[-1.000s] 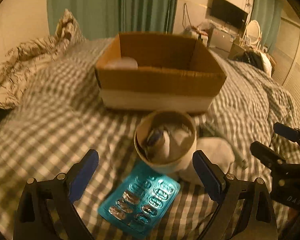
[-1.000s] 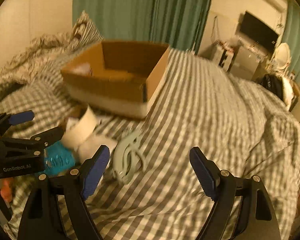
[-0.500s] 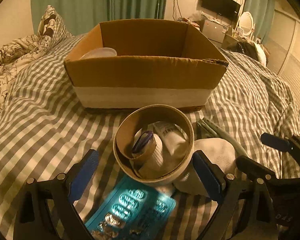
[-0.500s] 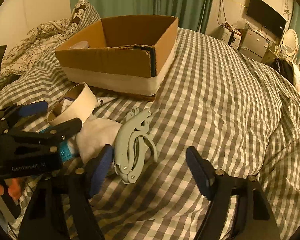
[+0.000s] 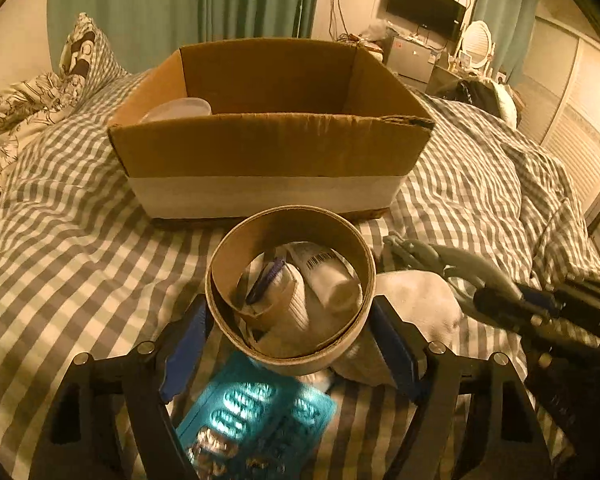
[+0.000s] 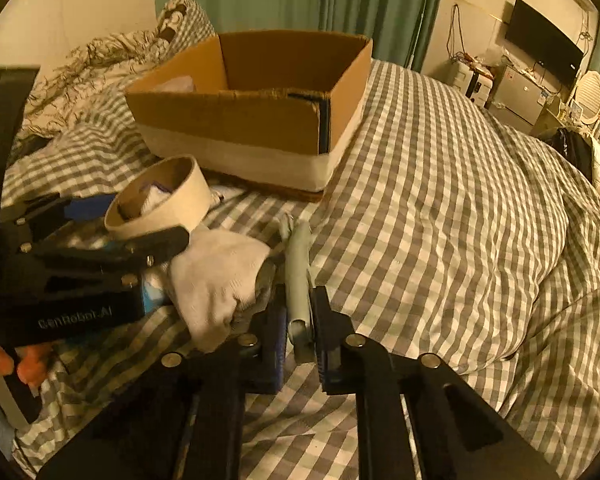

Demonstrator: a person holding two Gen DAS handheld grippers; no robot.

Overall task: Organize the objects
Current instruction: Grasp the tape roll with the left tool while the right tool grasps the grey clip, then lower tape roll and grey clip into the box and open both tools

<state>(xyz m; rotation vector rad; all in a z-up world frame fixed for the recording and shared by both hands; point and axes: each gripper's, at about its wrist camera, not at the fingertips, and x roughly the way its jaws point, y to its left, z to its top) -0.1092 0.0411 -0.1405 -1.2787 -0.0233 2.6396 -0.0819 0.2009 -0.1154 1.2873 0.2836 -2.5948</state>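
Now we see the left gripper point(image 5: 290, 332) bracketing the tape roll point(image 5: 290, 292) sideways while the right gripper point(image 6: 300, 336) clamps the grey tool point(image 6: 298, 272) lengthwise between its fingers.

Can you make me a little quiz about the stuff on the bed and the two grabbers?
1. True or false: the right gripper is shut on the grey-green clamp tool.
2. What does the left gripper squeeze? A) tape roll B) blister pack C) white sock
3. Fill in: the cardboard box stands on the checked ____.

Key: 1 true; 2 A; 3 bedspread.
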